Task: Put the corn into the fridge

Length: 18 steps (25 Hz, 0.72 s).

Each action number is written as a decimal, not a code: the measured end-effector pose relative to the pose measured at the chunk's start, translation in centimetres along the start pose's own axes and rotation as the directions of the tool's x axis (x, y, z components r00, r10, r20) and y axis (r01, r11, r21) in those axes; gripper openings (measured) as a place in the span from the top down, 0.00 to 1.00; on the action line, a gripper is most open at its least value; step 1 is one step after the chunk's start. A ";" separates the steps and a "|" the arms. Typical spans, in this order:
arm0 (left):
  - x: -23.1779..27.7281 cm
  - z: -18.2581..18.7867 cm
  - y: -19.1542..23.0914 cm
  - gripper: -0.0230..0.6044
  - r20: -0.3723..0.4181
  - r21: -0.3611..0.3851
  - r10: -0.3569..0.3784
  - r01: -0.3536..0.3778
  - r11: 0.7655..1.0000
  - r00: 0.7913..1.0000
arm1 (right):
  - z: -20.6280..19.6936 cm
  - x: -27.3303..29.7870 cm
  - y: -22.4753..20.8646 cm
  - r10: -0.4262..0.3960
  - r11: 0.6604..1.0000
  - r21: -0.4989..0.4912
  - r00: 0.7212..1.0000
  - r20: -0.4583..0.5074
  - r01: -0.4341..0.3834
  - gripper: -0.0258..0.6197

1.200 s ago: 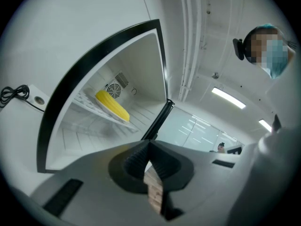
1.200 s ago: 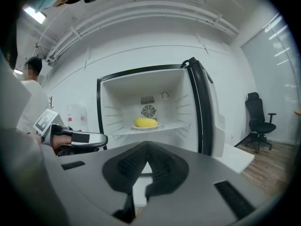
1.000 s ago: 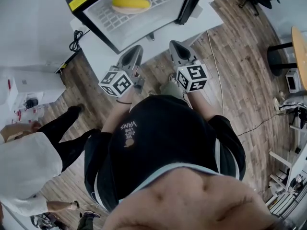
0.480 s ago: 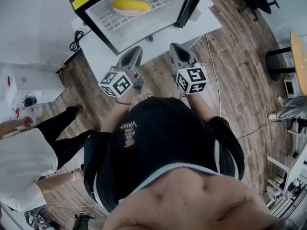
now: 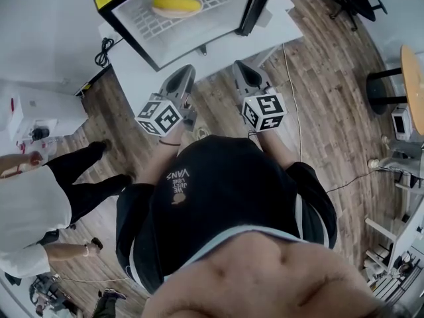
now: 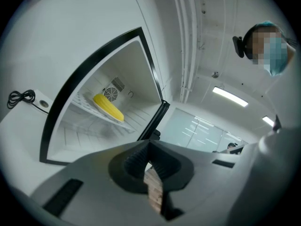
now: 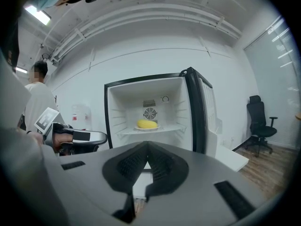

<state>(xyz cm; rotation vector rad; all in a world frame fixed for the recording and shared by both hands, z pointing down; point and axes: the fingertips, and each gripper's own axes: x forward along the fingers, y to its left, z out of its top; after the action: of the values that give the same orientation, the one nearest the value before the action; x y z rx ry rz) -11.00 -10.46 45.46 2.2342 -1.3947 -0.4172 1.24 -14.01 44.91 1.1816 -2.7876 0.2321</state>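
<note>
Corn [image 5: 175,4] rests inside the open fridge [image 5: 192,38], upper centre of frame; placement is judged complete. Left gripper [image 5: 187,73] and right gripper [image 5: 240,67]: fingers pressed together, empty.

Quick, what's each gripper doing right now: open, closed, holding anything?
Left gripper: closed, holding nothing.
Right gripper: closed, holding nothing.

Head view: fridge [image 5: 199,32] top cut off by upper edge, door [image 5: 255,5] seen edge-on only. Bystander [image 5: 30,211] in white clipped by left edge, head out of frame. Orange table [image 5: 415,71] cut at rt edge. Fridge bottom hidden behind left gripper [image 6: 149,147] & right gripper [image 7: 146,147] bodies in their views. Dial [image 7: 165,99] above corn [image 7: 147,124] too small to read.
</note>
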 end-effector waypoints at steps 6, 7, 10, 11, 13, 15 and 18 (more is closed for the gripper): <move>-0.8 -0.6 -1.2 0.93 0.009 0.008 0.022 -0.022 1.000 1.000 | -0.2 -1.2 0.0 0.017 1.000 0.001 1.000 -0.002 -0.017 0.94; -0.9 -0.7 -1.3 0.93 0.011 0.009 0.025 -0.025 1.000 1.000 | -0.3 -1.4 0.1 0.020 1.000 0.001 1.000 -0.002 -0.020 0.94; -1.4 -0.9 -1.5 0.93 0.016 0.011 0.038 -0.038 0.999 0.999 | -0.4 -1.7 0.3 0.032 0.999 -0.003 0.999 -0.003 -0.032 0.94; -1.6 -1.0 -1.6 0.93 0.018 0.012 0.041 -0.041 0.999 0.999 | -0.4 -1.9 0.4 0.035 0.999 -0.004 0.999 -0.003 -0.035 0.94; -2.0 -1.1 -1.9 0.93 0.019 0.016 0.047 -0.047 0.999 0.999 | -0.5 -2.2 0.6 0.040 0.999 -0.005 0.999 -0.002 -0.040 0.94; -2.3 -1.3 -2.2 0.93 0.020 0.021 0.052 -0.053 0.998 0.998 | -0.5 -2.6 0.7 0.043 0.999 -0.005 0.999 -0.001 -0.043 0.94; -2.6 -1.4 -2.4 0.93 0.024 0.027 0.059 -0.060 0.998 0.998 | -0.6 -2.8 0.8 0.048 0.999 -0.007 0.999 -0.003 -0.048 0.94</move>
<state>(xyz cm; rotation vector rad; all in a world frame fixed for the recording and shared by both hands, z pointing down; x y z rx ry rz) -9.63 -6.90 45.33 2.2098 -1.4831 -0.4069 2.63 -11.33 44.95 1.1132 -2.8138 0.2272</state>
